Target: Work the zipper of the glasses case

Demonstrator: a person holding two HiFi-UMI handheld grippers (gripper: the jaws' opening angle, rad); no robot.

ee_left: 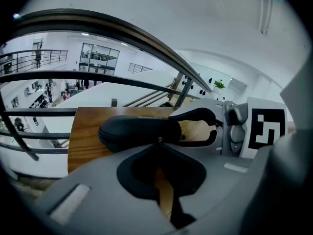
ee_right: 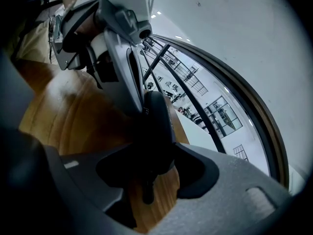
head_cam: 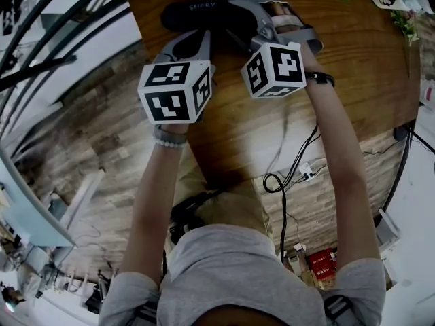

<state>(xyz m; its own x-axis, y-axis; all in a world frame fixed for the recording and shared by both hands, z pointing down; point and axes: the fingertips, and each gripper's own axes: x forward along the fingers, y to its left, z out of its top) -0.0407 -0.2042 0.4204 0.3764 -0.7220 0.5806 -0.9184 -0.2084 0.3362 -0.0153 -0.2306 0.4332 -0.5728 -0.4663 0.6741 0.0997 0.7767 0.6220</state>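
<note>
The black oval glasses case lies at the brown wooden counter's far edge. It looks light, stiff and slippery. The right gripper's jaws squeeze its end. The left gripper's jaws pinch the tiny zipper pull, the best spot to tug.

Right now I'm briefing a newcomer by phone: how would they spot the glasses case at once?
Start at the brown wooden table and follow it to its far edge, next to the railing. There lies the glasses case: a black, rounded oblong shell with pale lettering on top, unlike the thin cables nearer the person.
</note>
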